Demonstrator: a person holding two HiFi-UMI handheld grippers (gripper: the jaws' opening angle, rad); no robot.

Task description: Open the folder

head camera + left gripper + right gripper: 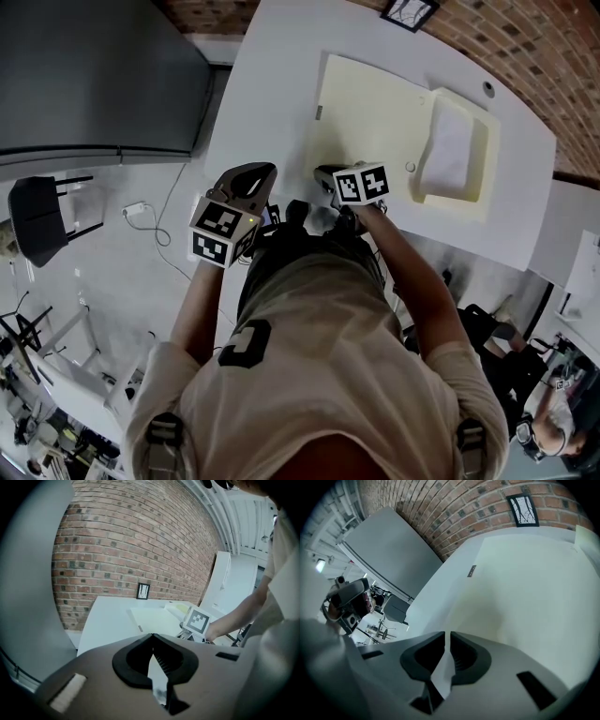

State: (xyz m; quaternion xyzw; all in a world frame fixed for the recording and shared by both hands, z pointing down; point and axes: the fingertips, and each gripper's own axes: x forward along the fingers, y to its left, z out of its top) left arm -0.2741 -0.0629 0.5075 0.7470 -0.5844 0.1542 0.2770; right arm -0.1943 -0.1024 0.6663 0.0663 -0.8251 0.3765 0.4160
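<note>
Opening the folder (370, 103), grasp stage: flat and closed on the white bench (272, 75) at 12 o'clock from the person, cover not yet lifted, a shallow cream tray (487, 159) with a white sheet against its 3 o'clock edge, brick wall (525, 47) beyond

Down at the folder's 7 o'clock corner, the right hand-held gripper (323, 174), jaws pressed almost together and, by the look of the right gripper view, pinching the thin near lip of the cover, only a sliver of pale sheet between the pads, pale cover filling the view ahead

At 9 o'clock of its partner, the left hand-held gripper (265, 171), held over the bench's near corner, jaws pressed together on nothing, apart from the folder

Judged as grip made, swing not yet begun

Next move: lift the pinched lip upward, then carry it in an arc toward 12 o'clock, provided the spine lies along the far edge; cannot tell from these views which edge is bound, so feel for resistance and follow whichever way the cover gives

Calls also for a steady pinch, a thin cover being quick to slide out from between the pads, and perhaps for the left hand-held gripper to come in and press the lower leaf down against the bench while the top leaf rises
</note>
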